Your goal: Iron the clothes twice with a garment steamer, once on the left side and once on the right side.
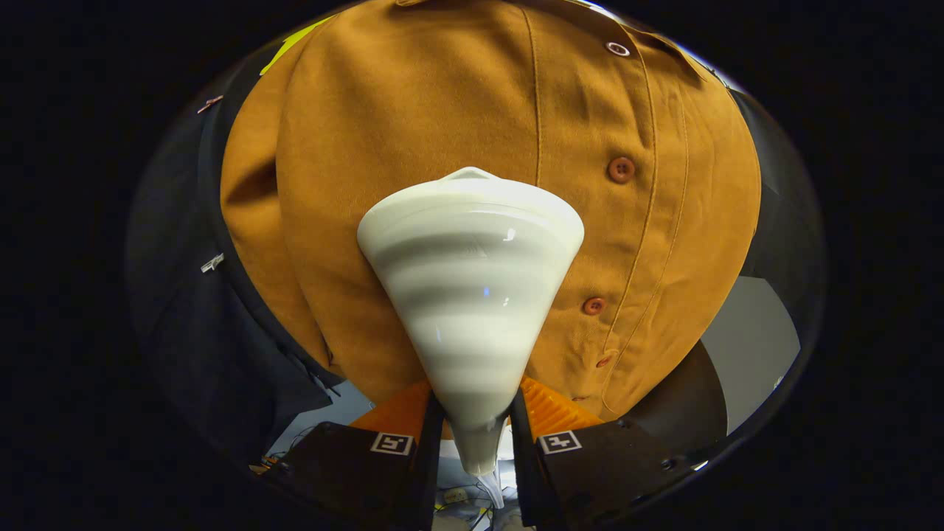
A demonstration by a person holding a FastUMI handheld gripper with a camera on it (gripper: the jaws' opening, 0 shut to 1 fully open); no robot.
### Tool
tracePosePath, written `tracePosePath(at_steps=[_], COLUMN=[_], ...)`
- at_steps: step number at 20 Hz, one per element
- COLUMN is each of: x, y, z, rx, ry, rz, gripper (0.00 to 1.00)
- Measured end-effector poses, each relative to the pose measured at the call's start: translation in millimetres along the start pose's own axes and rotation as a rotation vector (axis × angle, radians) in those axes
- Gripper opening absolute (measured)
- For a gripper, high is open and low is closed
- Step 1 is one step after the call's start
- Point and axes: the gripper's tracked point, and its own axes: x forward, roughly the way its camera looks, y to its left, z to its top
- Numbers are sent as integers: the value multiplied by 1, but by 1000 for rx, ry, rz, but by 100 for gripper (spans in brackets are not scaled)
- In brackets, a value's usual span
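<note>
Steamer head [472, 295], a glossy cream-white cone, sits between the two fingers and widens forward from them. Its narrow neck is clamped at the base of the fingers [428, 435], one finger pressing on each side, so the gripper [476, 431] is closed on the steamer. The neck tapers to a small pale outlet just behind the fingers; what attaches there is too small to make out.

Ahead of the fingers, the broad face of the cone lies close against the garment; actual contact cannot be confirmed, as the cone hides the meeting line.

The garment is a mustard-brown shirt [413, 133] hanging against the dark booth wall [184, 317]. Its button placket [649, 184] runs down beside the cone on one side, and the cone covers the panel next to it. Three brown buttons are visible along the placket: one [621, 169] level with the cone's wide end, a second [594, 305] lower, a third partly tucked in a fold near the hem. A metal snap [617, 49] sits higher up near the collar area.

A sleeve [251, 199] hangs along the shirt's other side, with a soft vertical fold. The fabric on the covered panel appears smooth. A pale floor patch [752, 346] shows below the hem.
</note>
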Motion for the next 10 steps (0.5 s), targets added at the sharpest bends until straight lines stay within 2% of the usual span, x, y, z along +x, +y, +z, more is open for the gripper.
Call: tracePosePath(at_steps=[10], x=[21], y=[-1], z=[-77], rx=[31], ry=[187], rz=[12], gripper=[47])
